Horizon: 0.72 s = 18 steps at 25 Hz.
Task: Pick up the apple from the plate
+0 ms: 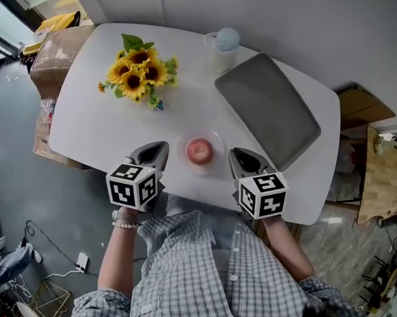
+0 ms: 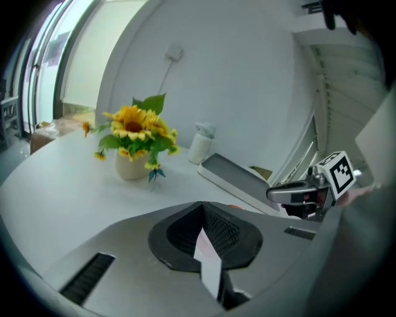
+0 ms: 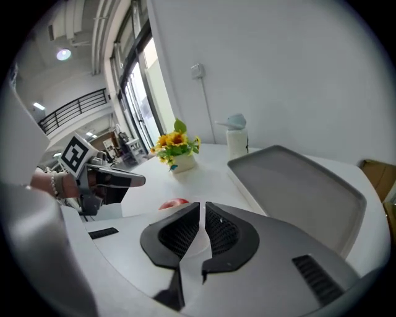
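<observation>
One round red apple (image 1: 199,150), showing no long axis or clear pointing direction, sits in the middle of the single clear plate (image 1: 217,143) near the white table's (image 1: 101,120) front edge. Two grippers flank the plate: left gripper (image 1: 160,147) and right gripper (image 1: 238,154), each with its jaws drawn almost together on nothing.

Apple (image 1: 199,150) on plate (image 1: 183,156), left gripper (image 1: 160,148), right gripper (image 1: 240,155) either side, sunflowers (image 1: 137,70) beyond
</observation>
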Each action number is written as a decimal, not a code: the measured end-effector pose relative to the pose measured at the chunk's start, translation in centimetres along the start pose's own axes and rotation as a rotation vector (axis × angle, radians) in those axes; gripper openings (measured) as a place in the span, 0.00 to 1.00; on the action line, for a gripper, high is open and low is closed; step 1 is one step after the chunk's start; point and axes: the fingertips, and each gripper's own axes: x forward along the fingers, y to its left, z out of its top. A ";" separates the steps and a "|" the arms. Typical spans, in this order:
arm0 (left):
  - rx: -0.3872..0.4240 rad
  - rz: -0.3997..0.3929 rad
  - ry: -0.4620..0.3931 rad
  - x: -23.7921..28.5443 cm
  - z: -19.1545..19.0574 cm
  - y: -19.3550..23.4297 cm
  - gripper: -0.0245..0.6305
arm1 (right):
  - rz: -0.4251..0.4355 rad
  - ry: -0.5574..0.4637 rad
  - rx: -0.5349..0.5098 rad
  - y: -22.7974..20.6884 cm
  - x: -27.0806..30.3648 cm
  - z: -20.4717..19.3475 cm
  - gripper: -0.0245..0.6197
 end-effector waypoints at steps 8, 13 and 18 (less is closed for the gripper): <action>0.085 -0.063 -0.202 -4.6 6.6 -4.4 0.05 | 0.044 -0.232 -0.130 3.4 -5.2 7.4 0.10; 0.142 -0.072 -0.311 -7.9 9.8 -6.3 0.05 | 0.039 -0.340 -0.158 4.5 -8.4 11.4 0.10; 0.216 -0.044 -0.383 -10.2 12.0 -7.2 0.05 | 0.040 -0.432 -0.162 4.7 -10.9 14.2 0.10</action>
